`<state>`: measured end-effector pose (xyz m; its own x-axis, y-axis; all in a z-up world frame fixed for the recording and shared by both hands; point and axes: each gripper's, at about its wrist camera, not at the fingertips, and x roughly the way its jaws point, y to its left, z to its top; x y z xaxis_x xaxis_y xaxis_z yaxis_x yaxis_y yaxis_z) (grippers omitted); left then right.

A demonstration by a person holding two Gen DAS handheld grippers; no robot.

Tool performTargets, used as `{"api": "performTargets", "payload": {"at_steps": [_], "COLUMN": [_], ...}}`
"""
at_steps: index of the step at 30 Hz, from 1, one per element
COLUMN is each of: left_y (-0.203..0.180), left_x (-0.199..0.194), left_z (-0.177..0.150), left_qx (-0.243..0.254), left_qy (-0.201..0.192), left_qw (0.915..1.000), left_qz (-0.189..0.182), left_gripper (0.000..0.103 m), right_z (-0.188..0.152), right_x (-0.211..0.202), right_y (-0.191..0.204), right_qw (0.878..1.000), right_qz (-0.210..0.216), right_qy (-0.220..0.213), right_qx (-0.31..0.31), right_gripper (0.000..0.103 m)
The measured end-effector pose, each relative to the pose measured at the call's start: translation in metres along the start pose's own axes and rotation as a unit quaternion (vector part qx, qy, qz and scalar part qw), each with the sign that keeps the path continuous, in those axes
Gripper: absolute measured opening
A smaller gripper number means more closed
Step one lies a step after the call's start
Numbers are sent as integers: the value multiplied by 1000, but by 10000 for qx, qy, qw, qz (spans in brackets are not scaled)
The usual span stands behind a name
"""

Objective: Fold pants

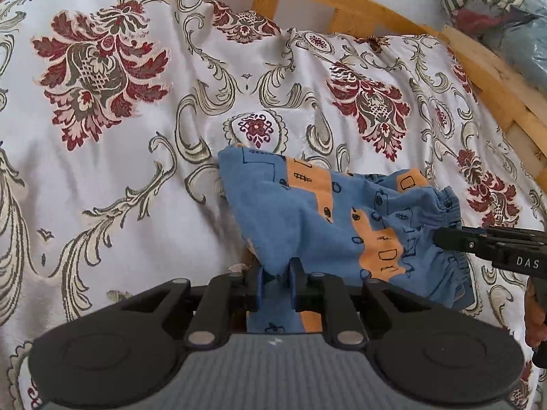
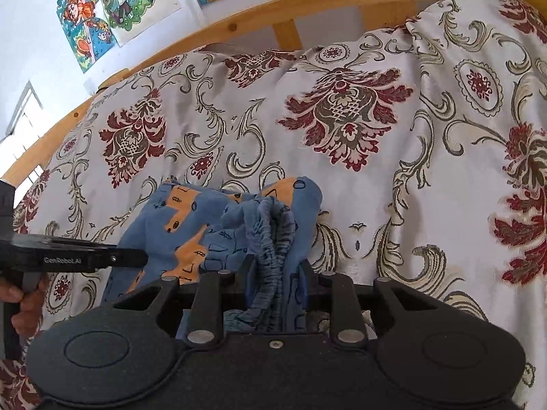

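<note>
While the pants point(image 1: 318, 218) lie bunched low centre on the bedspread point(image 1: 119, 177), left gripper point(image 1: 277, 270) pinches a fold; right gripper point(image 2: 278, 266) holds the waistband, pads partly hidden.

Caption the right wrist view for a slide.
Right gripper with the blue pants' elastic waistband bunched between its fingers above a floral bedspread; left gripper alongside.
</note>
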<state>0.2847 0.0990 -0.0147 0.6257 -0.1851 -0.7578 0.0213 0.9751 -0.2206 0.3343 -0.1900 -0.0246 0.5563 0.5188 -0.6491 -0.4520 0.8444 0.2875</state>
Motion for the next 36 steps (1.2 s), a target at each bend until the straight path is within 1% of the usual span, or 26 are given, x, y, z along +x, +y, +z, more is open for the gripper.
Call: {"api": "performTargets", "payload": {"at_steps": [4,7,8,9,11,12,13,15,16,17,18,19,21,24,26,29,32,36], "left_y": [-1,-5,-6,-8,-11,-13,-16,-22,-26,-30,-33,-37,-42,-51,-56,-64,-71,-75], "left_x": [-5,-12,-15,-18,-25,-30,-35,-47,-52,-58,-62,-67,-78,-97,-108,-122,-128,-134], "left_z": [1,-1,-1,-2,-5,-7,-10,-17,-20,-24,-28,-32,-41,-53,-62,-80,-100,-123], "left_qx": [2,17,5,-11,-44,-65,-76,-50,-12,20,19,4,-26,-120,-153,-59,29,42], "left_qy": [-16,-96,-112,-142,-243,-310,-380,-558,-612,-668,-718,-772,-883,-1156,-1353,-1519,-1551,-1542], "left_qw": [10000,9999,9998,9998,9996,9993,9990,9980,9977,9973,9968,9963,9952,9912,9878,9840,9811,9804], "left_qz": [28,128,146,159,165,193,230,297,300,309,336,368,418,626,758,934,1158,1226], "left_gripper": [21,25,26,30,40,55,66,73,75,77,83,88,91,103,103,103,103,103], "right_z": [-4,-9,-11,-13,-18,-20,-23,-29,-32,-35,-38,-42,-50,-65,-76,-93,-107,-122], "right_x": [-7,-17,-21,-26,-38,-43,-49,-61,-67,-73,-81,-88,-102,-121,-131,-144,-155,-164], "right_y": [5,9,12,16,24,28,32,38,41,43,45,48,54,63,70,80,87,95], "right_qw": [9998,9994,9991,9986,9975,9969,9960,9940,9930,9920,9906,9891,9865,9834,9817,9804,9795,9780], "right_qz": [-132,-191,-197,-215,-251,-270,-331,-450,-503,-552,-602,-633,-696,-807,-850,-931,-965,-1021], "right_qy": [-109,-294,-373,-474,-661,-733,-824,-985,-1061,-1136,-1230,-1325,-1483,-1624,-1704,-1724,-1750,-1793], "right_qx": [-49,-14,-26,-34,-70,-97,-122,-125,-107,-85,-65,-54,-15,43,-28,-191,-258,-304], "right_gripper": [38,49,54,61,68,71,72,79,80,84,89,91,98,102,102,102,102,102]}}
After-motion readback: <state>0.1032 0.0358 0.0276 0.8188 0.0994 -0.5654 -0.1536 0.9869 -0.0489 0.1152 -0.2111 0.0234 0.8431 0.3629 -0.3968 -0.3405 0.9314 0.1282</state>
